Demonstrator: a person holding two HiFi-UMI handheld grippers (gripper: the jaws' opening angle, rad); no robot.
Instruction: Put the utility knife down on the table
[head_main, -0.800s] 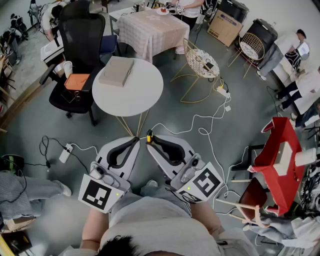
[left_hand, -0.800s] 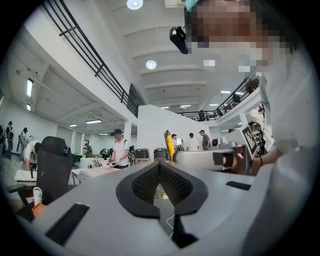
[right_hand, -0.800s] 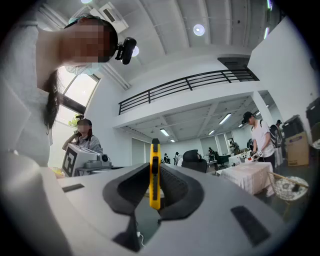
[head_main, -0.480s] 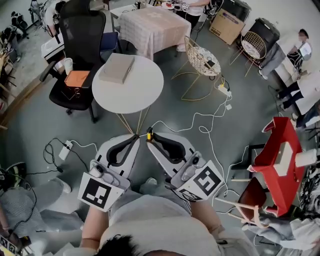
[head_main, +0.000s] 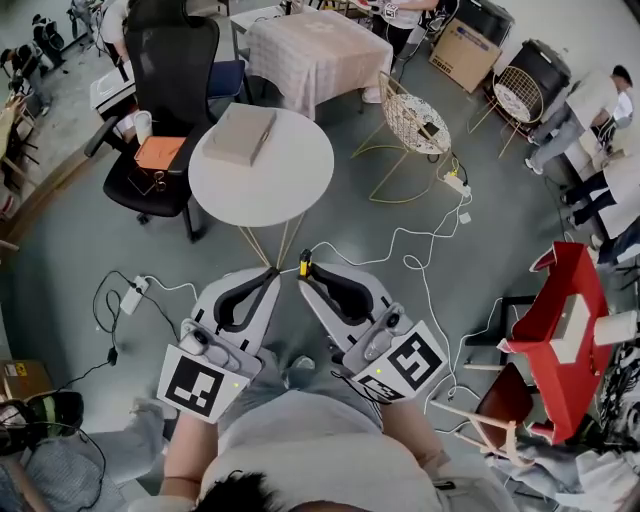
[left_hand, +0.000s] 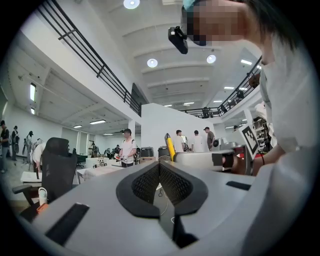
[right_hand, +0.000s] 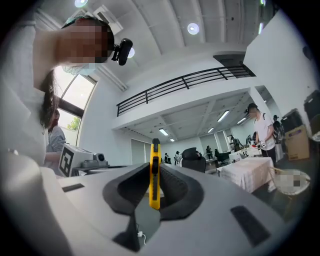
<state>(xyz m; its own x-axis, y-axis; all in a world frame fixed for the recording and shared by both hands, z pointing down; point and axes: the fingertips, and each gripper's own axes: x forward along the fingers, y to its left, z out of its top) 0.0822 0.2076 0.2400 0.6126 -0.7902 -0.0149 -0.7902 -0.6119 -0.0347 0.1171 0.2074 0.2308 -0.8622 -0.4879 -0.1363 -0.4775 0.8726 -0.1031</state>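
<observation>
A yellow utility knife (right_hand: 154, 172) stands upright between the jaws of my right gripper (right_hand: 155, 186), which is shut on it. In the head view its yellow tip (head_main: 304, 268) pokes out at the front of the right gripper (head_main: 307, 279). My left gripper (head_main: 270, 278) hovers beside it, shut, with nothing between its jaws. The left gripper view shows its black pads (left_hand: 160, 182) pressed together and the knife (left_hand: 170, 148) off to the right. The round white table (head_main: 262, 167) lies ahead of both grippers, some way beyond their tips.
A tan box (head_main: 241, 132) rests on the round table. A black office chair (head_main: 165, 95) with an orange item stands left of it, a wire chair (head_main: 420, 124) right. White cables (head_main: 400, 240) and a power strip (head_main: 131, 297) lie on the floor. A red stand (head_main: 560, 335) is at right.
The head view has shifted slightly, so the table and chairs sit a little further right. Both grippers keep their pose, and the knife stays held in the right one.
</observation>
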